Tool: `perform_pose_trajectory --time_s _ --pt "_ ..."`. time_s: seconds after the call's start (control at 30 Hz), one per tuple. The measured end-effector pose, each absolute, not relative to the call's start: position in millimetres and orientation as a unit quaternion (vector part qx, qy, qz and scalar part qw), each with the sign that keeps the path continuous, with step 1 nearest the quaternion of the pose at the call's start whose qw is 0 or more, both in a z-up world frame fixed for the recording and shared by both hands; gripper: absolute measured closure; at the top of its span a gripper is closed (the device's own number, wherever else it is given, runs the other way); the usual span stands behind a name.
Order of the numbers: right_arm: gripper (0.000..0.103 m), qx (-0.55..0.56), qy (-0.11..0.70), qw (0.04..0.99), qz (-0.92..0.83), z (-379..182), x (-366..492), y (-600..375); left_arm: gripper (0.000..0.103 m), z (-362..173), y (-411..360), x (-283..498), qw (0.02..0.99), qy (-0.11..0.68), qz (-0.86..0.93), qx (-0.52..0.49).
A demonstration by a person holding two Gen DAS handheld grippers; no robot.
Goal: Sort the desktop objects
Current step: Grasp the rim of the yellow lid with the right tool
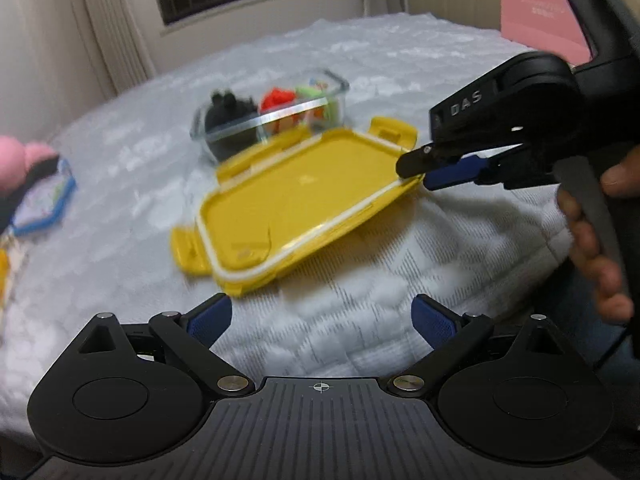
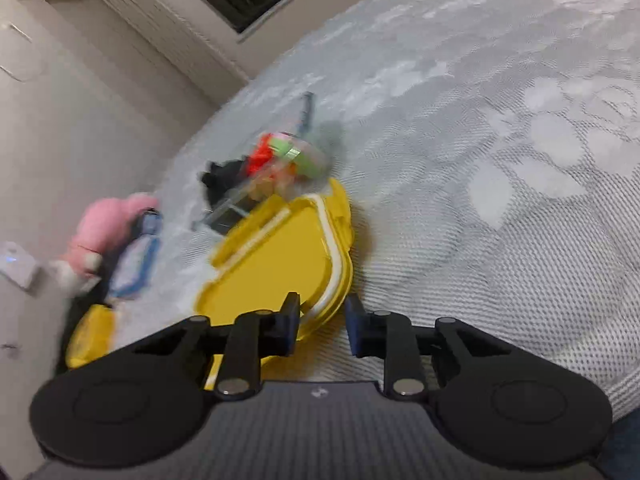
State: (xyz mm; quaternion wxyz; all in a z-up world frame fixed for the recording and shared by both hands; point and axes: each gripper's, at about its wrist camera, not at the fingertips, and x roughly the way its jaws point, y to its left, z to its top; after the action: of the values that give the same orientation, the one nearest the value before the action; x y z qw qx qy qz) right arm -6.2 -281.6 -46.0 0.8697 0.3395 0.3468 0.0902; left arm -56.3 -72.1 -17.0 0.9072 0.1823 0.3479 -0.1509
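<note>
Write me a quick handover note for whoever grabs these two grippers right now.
Right gripper: jaws clamped on the edge of the yellow lid, which is tilted, its far side leaning on the glass container.
Left gripper: open, empty, hovering over the white tablecloth just short of the lid.
Container: uncovered, already holding small black, red and green items.
Still outside it: the pink plush toy and a blue-framed item beside it, at the table edge.
Left to do: sort those, and probably set the lid on the container.

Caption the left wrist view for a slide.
Right tool grips the corner of the yellow lid, glass container of toys behind it.
</note>
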Motion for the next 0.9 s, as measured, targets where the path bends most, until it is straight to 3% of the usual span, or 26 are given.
perform_pose_trajectory --time_s 0.33,0.5,0.53,0.57,0.63,0.9 --pt "0.082 0.293 0.309 0.892 0.152 2.9 -0.2 -274.6 0.003 -7.1 -97.9 -43.1 0.907 0.299 -0.148 0.256" --pt "0.075 0.317 0.302 0.888 0.143 -9.8 0.8 -293.4 0.003 -9.2 -86.1 -41.1 0.915 0.306 -0.144 0.220" --pt "0.070 0.325 0.307 0.883 0.142 -15.5 2.2 -298.5 0.003 -9.4 -83.7 -40.1 0.917 0.305 -0.145 0.210" --pt "0.055 0.336 0.314 0.876 0.146 -22.6 5.1 -302.7 0.003 -9.7 -81.8 -39.1 0.920 0.303 -0.146 0.201" --pt "0.042 0.354 0.327 0.862 0.159 -36.3 10.7 -307.6 0.003 -11.0 -83.6 -35.9 0.924 0.292 -0.144 0.203" --pt "0.033 0.444 0.355 0.798 0.201 -92.1 17.7 -322.5 0.002 -21.5 -110.2 -40.0 0.901 0.269 -0.164 0.300"
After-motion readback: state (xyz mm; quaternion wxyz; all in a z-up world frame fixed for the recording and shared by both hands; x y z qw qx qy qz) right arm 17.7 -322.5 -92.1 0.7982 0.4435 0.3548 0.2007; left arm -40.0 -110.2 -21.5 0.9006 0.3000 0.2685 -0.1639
